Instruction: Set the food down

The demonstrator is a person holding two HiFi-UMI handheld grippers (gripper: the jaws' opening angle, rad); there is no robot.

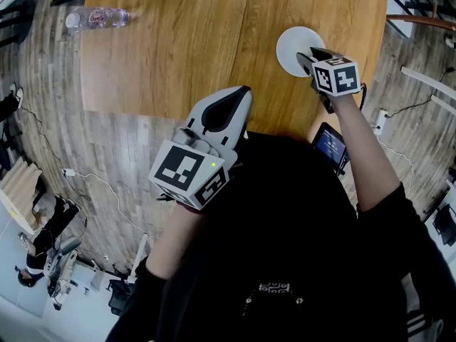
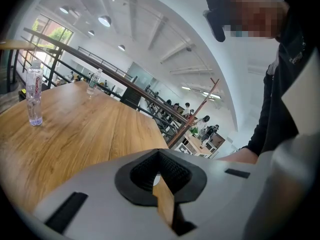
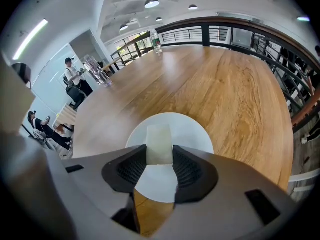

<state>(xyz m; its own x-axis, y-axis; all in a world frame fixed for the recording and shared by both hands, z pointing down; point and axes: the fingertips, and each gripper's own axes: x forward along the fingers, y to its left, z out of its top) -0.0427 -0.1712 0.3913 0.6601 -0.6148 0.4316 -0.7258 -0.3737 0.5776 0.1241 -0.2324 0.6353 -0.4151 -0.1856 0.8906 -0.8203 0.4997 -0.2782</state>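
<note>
Pale, soft-looking food is clamped by its sides in the right gripper's jaws, over the white plate on the tabletop. It likely squashes easily, so light side pressure suits it. The left gripper's jaws are together, empty.

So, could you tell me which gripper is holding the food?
The right gripper, clamping a pale food block over the white plate; the left gripper is shut and empty.
</note>
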